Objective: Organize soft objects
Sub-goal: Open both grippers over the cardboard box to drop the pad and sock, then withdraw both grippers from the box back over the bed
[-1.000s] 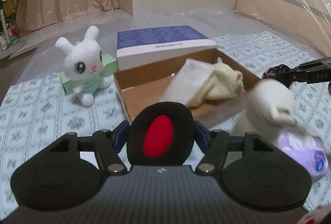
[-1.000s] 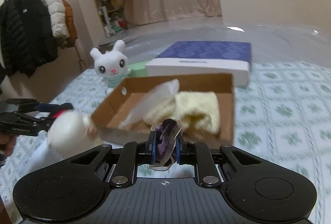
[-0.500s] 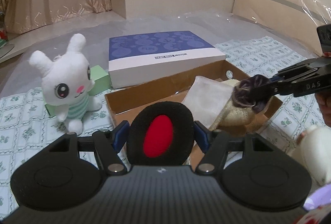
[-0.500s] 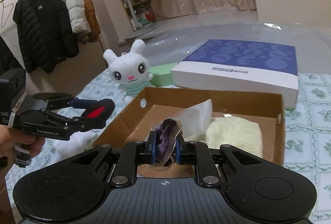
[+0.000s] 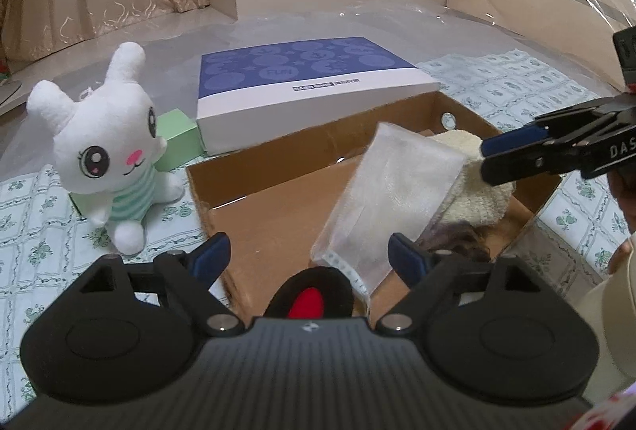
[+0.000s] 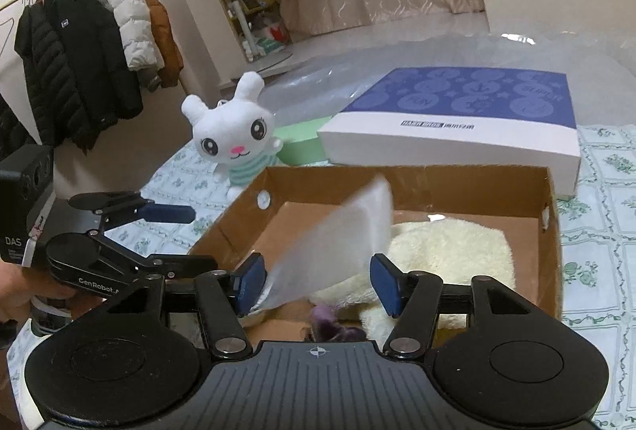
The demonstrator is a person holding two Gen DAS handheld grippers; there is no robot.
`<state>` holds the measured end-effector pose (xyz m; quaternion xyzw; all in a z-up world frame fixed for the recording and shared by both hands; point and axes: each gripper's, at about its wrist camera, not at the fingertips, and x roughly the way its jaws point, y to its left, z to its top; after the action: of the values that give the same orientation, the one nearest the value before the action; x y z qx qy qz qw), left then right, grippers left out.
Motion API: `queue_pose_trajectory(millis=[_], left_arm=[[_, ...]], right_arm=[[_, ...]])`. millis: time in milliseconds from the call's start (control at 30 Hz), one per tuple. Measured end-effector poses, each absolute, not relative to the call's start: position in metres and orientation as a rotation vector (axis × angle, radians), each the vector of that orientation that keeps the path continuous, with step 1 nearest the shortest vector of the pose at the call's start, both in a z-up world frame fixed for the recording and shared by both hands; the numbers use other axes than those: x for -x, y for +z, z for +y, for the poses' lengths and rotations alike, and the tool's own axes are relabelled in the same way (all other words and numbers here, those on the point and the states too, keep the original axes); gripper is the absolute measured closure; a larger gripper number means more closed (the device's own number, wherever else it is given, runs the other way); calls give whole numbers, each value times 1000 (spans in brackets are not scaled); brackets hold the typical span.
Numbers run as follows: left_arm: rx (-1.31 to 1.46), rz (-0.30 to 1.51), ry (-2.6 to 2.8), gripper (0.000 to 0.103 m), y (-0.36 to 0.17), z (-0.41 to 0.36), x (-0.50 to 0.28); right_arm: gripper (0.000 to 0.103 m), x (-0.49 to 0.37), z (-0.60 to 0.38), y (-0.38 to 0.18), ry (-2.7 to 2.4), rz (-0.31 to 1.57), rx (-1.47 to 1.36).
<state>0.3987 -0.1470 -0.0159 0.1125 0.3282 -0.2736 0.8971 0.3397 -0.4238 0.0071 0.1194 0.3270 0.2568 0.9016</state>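
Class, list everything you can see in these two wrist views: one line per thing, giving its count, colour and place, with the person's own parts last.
cardboard box: 1, brown, centre of the patterned cloth, open-topped
fluffy towel: 1, cream, inside the box
mesh pouch: 1, white, sheer, leaning in the box on the towel
scrunchie: 1, purple, in the box at its near edge
black and red pad: 1, below the left gripper, partly hidden
plush rabbit: 1, white, striped shirt, left of the box
small box: 1, green, behind the rabbit
flat gift box: 1, blue and white, behind the cardboard box
coats: several, black, white, brown, on a rack
left gripper: 1, black, jaws opening
right gripper: 1, black, jaws opening, nothing gripped
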Motion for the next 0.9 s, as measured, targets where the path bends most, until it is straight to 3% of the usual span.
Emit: queue_pose_trajectory(millis=[367,900], left_arm=[[-196,676,-454,18,0,-115,-366],[-92,697,-349,18,33,-79,-252]], right_arm=[[44,-293,-439,24,378,647,-229],[44,-145,-437,53,211,618,-193]])
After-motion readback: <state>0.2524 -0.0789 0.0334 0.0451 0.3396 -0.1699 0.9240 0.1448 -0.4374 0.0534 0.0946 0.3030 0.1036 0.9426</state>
